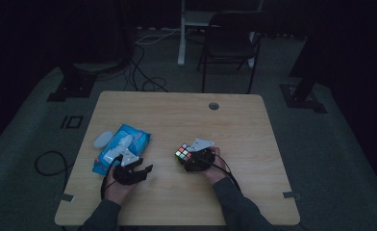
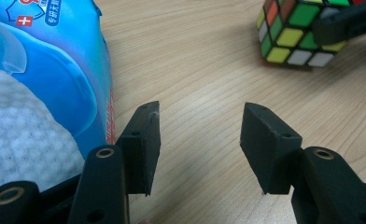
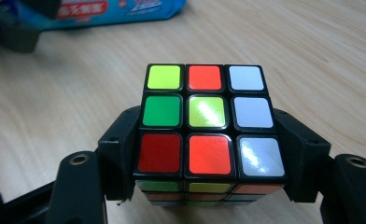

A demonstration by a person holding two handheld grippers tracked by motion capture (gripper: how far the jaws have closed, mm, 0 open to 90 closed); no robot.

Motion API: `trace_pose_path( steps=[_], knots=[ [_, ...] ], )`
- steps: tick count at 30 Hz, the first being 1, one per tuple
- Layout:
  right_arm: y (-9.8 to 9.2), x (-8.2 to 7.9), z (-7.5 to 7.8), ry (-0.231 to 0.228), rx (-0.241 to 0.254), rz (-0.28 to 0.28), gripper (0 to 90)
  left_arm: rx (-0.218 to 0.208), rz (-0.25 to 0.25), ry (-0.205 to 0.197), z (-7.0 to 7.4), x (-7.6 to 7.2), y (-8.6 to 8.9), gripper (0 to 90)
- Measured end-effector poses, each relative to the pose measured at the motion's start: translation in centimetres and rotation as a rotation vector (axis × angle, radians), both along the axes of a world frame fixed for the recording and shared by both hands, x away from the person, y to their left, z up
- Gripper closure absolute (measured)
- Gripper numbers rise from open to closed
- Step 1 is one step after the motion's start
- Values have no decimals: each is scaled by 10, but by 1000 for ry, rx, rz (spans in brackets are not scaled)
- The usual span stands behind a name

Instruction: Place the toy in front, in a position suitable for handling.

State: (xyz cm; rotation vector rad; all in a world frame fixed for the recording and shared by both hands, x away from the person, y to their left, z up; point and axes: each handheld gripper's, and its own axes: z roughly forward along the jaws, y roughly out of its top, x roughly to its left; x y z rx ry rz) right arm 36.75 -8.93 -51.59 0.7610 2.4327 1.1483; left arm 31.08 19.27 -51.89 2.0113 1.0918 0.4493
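The right gripper (image 3: 209,154) has its two black jaws squeezed tight on the sides of the puzzle cube (image 3: 208,123), which sits on the wooden table (image 1: 234,125) near the person's right hand (image 1: 215,168). The left gripper (image 2: 200,135) has its jaws wide apart with nothing between them, only bare table, and it rests just beside the blue pack of wipes (image 2: 64,74), well apart from the cube
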Motion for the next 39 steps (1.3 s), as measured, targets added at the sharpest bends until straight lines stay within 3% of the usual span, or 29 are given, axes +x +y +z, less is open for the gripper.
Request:
trace_pose_path(
  steps=[8, 14, 23, 31, 39],
  knots=[
    [-2, -4, -8, 8, -17, 50, 341, -1, 1, 2, 0, 0, 0, 492],
    [-5, -2, -11, 34, 14, 57, 340, 0, 0, 2, 0, 0, 0, 492],
    [-7, -1, -12, 50, 36, 52, 336, -1, 2, -2, 1, 0, 1, 492],
    [-11, -2, -9, 51, 52, 24, 217, -5, 4, -6, 2, 0, 1, 492],
    [-24, -11, -3, 37, 85, 5, 208, -9, 8, -12, 2, 0, 2, 492]
  ],
)
